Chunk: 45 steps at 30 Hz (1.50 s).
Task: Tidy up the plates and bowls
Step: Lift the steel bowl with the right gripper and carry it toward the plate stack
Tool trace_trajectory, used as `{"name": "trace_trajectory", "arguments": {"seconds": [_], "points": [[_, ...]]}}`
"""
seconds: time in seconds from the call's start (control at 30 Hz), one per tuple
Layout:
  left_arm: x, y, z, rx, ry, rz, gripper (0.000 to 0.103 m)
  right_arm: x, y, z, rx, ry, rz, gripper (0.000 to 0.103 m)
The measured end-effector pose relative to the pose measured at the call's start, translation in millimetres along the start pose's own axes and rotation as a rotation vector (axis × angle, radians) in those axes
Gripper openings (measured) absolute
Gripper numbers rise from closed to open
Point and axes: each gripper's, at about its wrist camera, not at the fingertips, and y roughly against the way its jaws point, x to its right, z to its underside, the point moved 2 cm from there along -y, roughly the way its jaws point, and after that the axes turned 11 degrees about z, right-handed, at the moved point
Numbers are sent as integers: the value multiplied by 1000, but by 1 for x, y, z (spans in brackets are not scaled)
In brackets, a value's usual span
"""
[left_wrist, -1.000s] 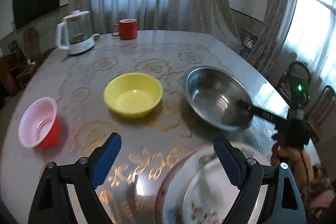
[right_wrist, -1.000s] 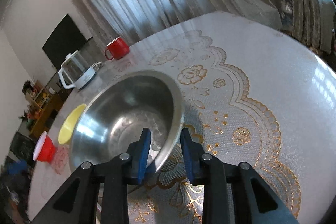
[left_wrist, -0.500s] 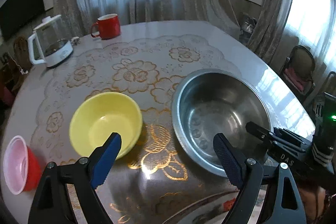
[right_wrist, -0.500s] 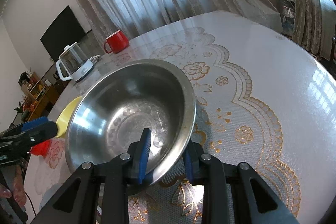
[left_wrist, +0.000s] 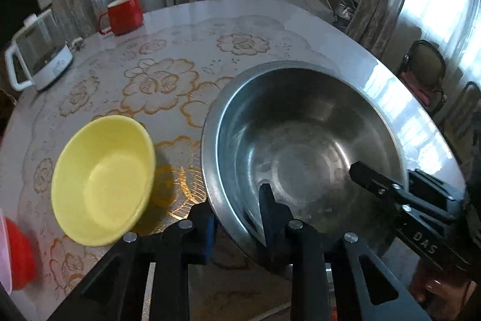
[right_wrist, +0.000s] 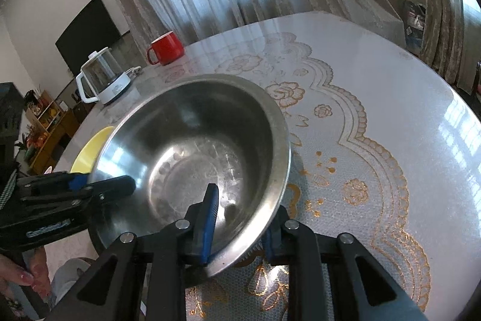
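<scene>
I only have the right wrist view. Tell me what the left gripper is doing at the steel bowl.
Observer: The left gripper straddles the steel bowl at its rim, one finger inside, one outside; pinch unclear.
Operator: Report the yellow bowl; I see only its edge.
Observer: The yellow bowl is empty, left of the steel bowl, not touching it.
Operator: Name anything left of it.
Observer: A red cup, cut off by the left wrist view's edge.

- The steel bowl (left_wrist: pixel 300 140) is bare metal, shiny with dull smears inside.
- The yellow bowl (left_wrist: pixel 102 179) looks like smooth plastic.
- The worktop (right_wrist: pixel 390 98) is glossy, with a lacy gold-printed cloth (right_wrist: pixel 336 158) under its sheen.
- The red mug (right_wrist: pixel 166 51) looks glazed and glossy.
- The kettle (right_wrist: pixel 103 80) has a clear, glass-like body.
</scene>
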Motion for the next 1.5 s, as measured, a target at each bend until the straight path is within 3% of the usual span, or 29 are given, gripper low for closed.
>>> {"name": "trace_trajectory", "arguments": {"seconds": [0.13, 0.37, 0.77, 1.03, 1.27, 1.5], "points": [[6, 4, 5, 4, -55, -28, 27, 0, 3, 1, 13, -1, 21, 18], [10, 22, 11, 60, -63, -24, 27, 2, 11, 0, 53, -4, 27, 11], [11, 66, 31, 162, -8, 10, 26, -17, 54, 6, 277, 95, 61, 11], [14, 89, 53, 195, 19, 46, 25, -23, 65, 14, 274, 123, 23, 11], [21, 117, 66, 269, 41, 93, 25, -31, 110, 19, 319, 172, 47, 11], [18, 158, 92, 362, 39, 71, 25, -51, 149, 30, 331, 175, 26, 11]]}}
